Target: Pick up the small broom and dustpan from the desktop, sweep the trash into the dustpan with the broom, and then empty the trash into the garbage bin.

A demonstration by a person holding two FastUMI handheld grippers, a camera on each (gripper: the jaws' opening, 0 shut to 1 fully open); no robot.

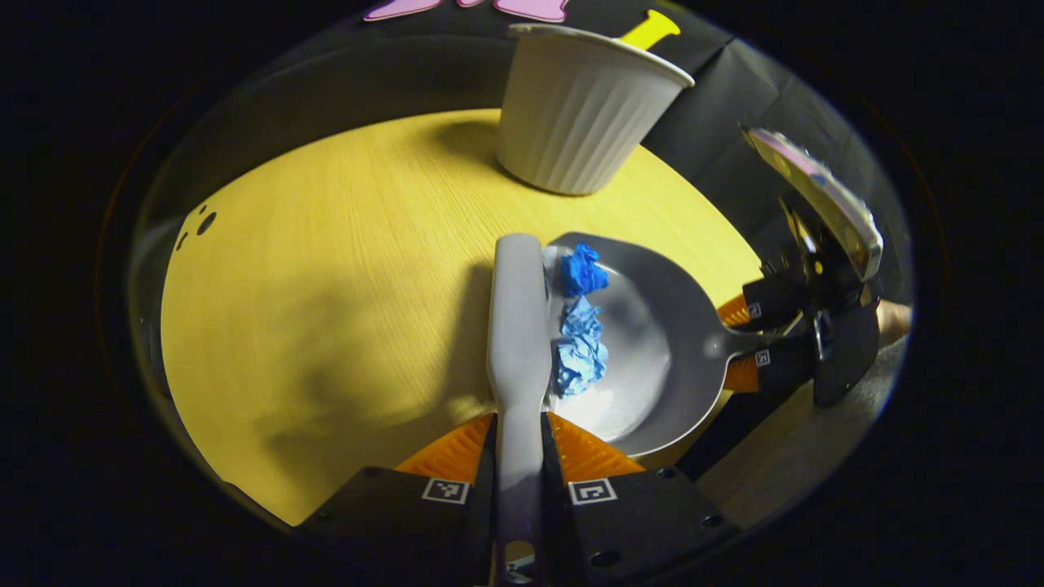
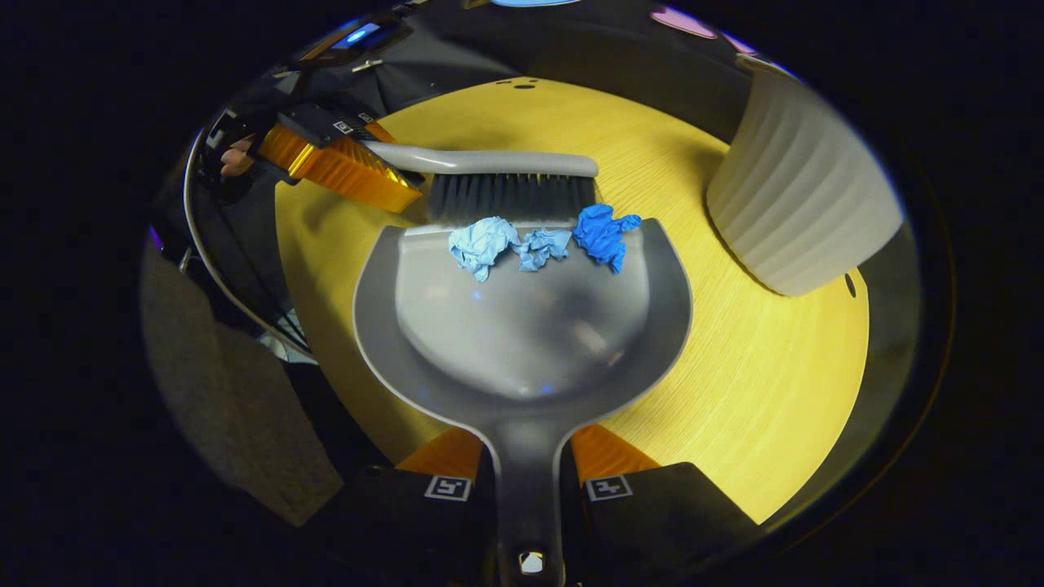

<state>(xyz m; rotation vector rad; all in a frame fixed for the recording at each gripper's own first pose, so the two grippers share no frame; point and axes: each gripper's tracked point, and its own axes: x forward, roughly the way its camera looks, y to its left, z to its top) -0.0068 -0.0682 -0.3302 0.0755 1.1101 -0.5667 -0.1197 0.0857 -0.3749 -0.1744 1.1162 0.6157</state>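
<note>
My left gripper is shut on the handle of the small grey broom, seen from above in the left gripper view. In the right gripper view the broom shows its dark bristles at the front lip of the grey dustpan. My right gripper is shut on the dustpan's handle. Three crumpled blue paper balls lie just inside the pan's lip, against the bristles; they appear as paper balls in the dustpan in the left gripper view. The right gripper also shows there.
A white ribbed garbage bin stands at the far side of the round yellow wooden table; it appears as the bin on the right of the pan. The table edge drops off close to both grippers.
</note>
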